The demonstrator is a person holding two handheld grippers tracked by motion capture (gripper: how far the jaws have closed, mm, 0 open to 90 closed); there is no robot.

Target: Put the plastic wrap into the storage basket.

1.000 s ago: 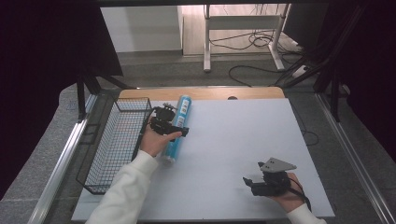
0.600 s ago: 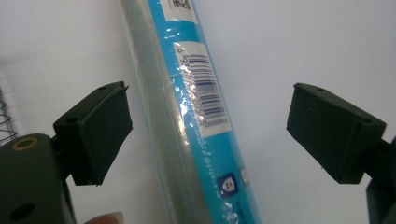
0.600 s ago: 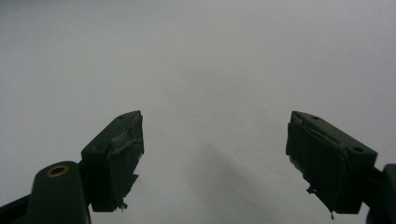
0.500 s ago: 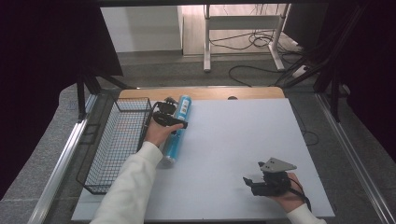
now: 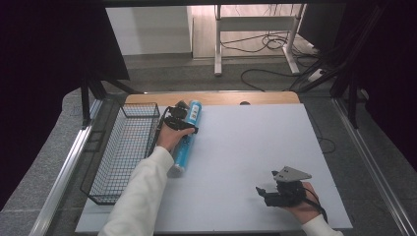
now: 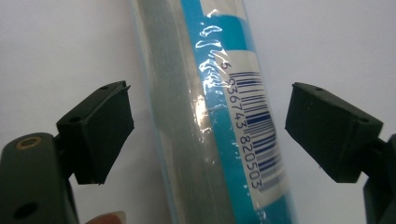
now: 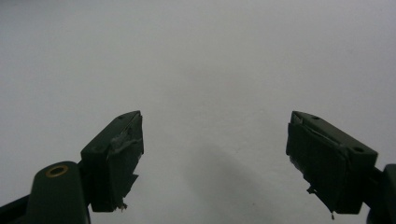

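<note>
Glossy blue plastic tube (image 6: 219, 121) between the left gripper (image 6: 208, 133) wide-spread jaws; right gripper (image 7: 212, 163) likewise agape over matte white table (image 5: 246, 147)

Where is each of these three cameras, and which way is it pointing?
High view: above the person's side, looking forward and down on the table, basket, tube, both forearms and both grippers.
Left gripper view: on the left gripper, looking along its open jaws straddling the tube.
Right gripper view: on the right gripper, open jaws over bare table.
Shared: high and left gripper views both show the tube.
</note>
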